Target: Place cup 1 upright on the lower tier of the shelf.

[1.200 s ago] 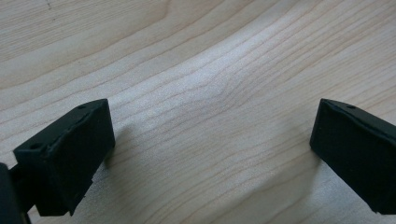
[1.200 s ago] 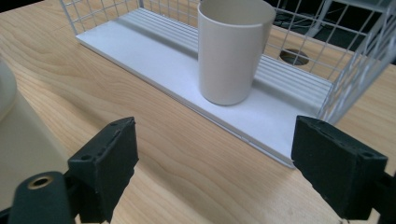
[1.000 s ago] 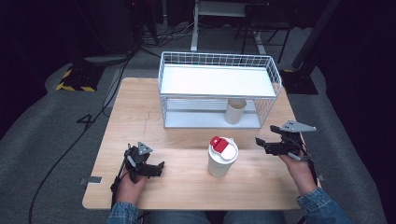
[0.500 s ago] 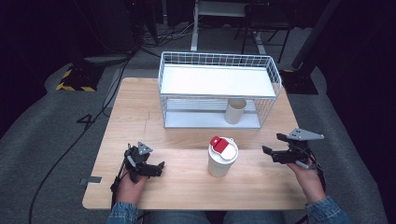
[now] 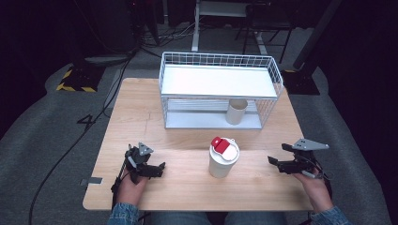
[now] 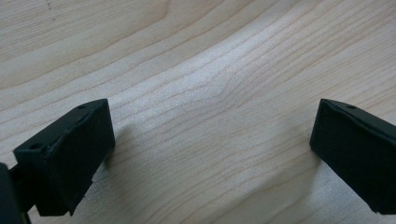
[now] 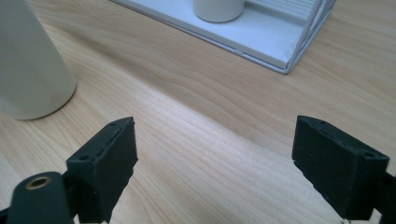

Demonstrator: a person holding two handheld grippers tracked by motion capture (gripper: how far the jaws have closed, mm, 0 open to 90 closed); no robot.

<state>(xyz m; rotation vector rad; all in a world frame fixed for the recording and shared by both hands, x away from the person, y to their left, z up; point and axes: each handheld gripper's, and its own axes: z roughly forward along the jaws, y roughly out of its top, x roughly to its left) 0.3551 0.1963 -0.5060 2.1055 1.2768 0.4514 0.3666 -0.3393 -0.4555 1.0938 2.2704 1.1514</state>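
Inside wire rack [image 5: 271, 78], upright cup [image 5: 236, 111]

From the high view I lose the small cup [image 5: 236, 111] partly behind the wires of the white wire rack [image 5: 220, 93]; its rim sits under the upper shelf, so I cannot see inside it. My forearms are cut off by the bottom edge there. In the right gripper view, the tall white cup [image 7: 28, 60] is cropped at the left and top edges, so its red lid is out of frame, and the small cup [image 7: 218, 9] is cut at the top. Both jaws run off the bottom edge. In the left gripper view, the right-hand jaw runs past the picture's edge, and the wood grain near the bottom blurs.
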